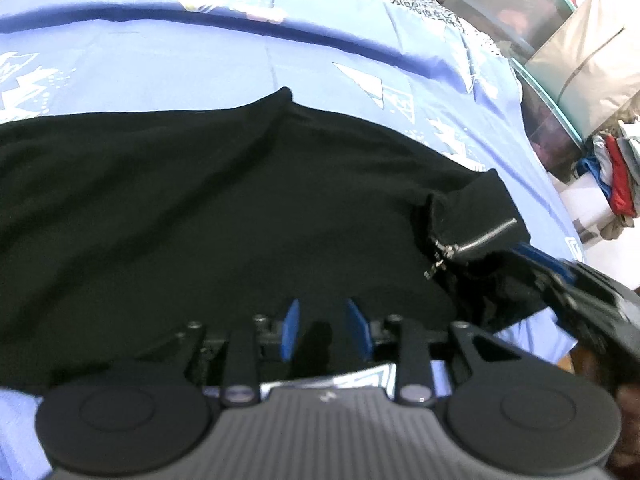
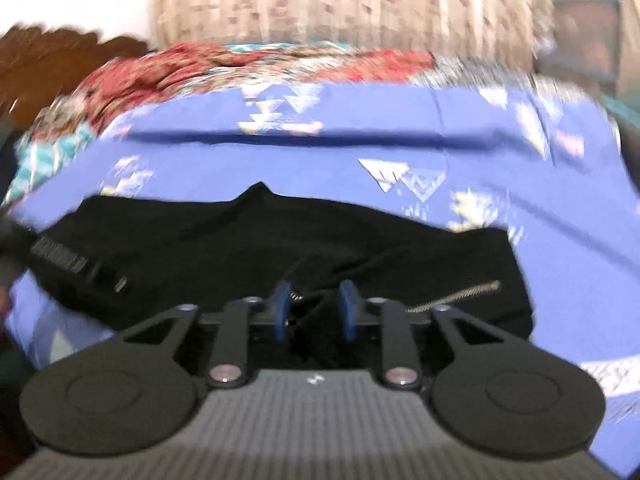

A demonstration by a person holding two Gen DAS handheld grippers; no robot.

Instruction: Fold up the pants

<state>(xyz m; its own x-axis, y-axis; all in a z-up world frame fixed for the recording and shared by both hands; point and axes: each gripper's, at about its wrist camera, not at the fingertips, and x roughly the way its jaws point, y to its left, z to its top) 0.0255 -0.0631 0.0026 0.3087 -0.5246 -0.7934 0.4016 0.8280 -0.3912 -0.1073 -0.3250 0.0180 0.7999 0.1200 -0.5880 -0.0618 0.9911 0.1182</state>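
Note:
Black pants [image 1: 200, 200] lie spread across a blue patterned bedsheet [image 1: 200, 60]. My left gripper [image 1: 323, 304] hovers over their near edge, its blue fingers [image 1: 290, 328] apart and pressing on nothing, with only black cloth below the gap. At the right, my right gripper [image 1: 528, 254] meets a bunched, raised fold beside a silver pocket zipper [image 1: 484, 240]. In the blurred right wrist view the pants [image 2: 240, 240] stretch across the sheet [image 2: 320, 160]. There, my right gripper [image 2: 314, 286] has black cloth and a cord rising between its fingers [image 2: 348, 308], next to the zipper [image 2: 456, 298].
A red patterned blanket [image 2: 240, 64] lies along the bed's far side, with a wooden headboard [image 2: 60, 60] and a curtain [image 2: 340, 0] behind. Right of the bed stand plastic storage bins [image 1: 520, 8] and a pile of coloured clothes [image 1: 616, 176].

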